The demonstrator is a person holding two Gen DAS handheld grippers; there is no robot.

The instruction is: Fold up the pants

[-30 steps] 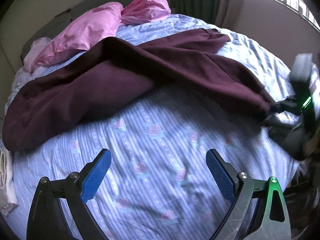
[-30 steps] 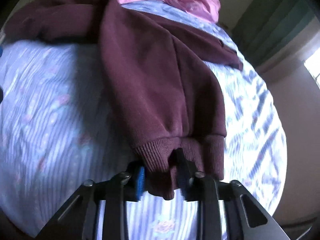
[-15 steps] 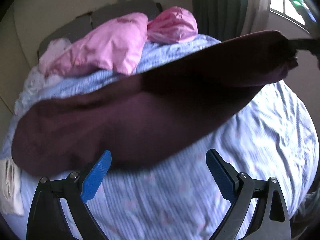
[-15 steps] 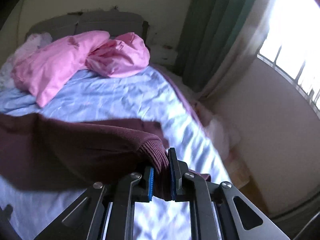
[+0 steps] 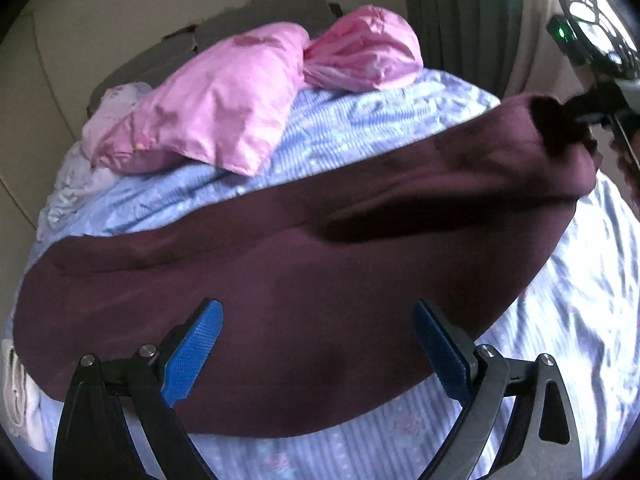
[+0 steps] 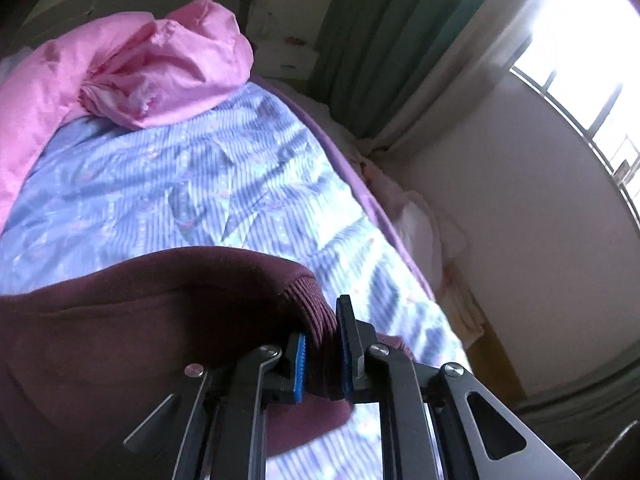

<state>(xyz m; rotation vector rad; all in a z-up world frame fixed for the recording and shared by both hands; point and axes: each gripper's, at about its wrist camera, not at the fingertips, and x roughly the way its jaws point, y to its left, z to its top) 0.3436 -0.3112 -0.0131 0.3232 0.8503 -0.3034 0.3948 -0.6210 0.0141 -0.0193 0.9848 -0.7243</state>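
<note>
1. One pair of maroon pants (image 5: 304,320) is in sight, spread across the bed (image 5: 360,128). One end is lifted off the bed toward the window side. The rest sags back down onto the sheet.
2. Two ribbed cuffs (image 6: 308,312) lie together at the lifted end, in the right wrist view.
3. Right gripper (image 6: 322,360): its two blue pads are pressed together on the ribbed cuffs, with fabric bunched between them and hanging to the left. In the left wrist view it shows as a dark shape at the raised tip of the pants (image 5: 588,112), with a green light above it.
4. Left gripper (image 5: 318,354): its two blue pads stand wide apart with nothing clamped. The broad middle of the pants lies beyond and between them in that view. I cannot tell whether the pads touch the cloth.
5. The bed carries one blue striped sheet with small pink flower prints (image 6: 192,176). It shows both behind the pants and in front of them.
6. Two pink bundles of bedding (image 5: 224,104) are heaped at the head of the bed, well apart from the pants. Just beside them on the left is a pale crumpled cloth (image 5: 80,176).
7. One dark headboard (image 5: 256,12) stands behind the bedding.
8. One green curtain (image 6: 384,40) hangs beside the bed, next to one bright window (image 6: 576,68).
9. No brand, label or writing can be read anywhere.
</note>
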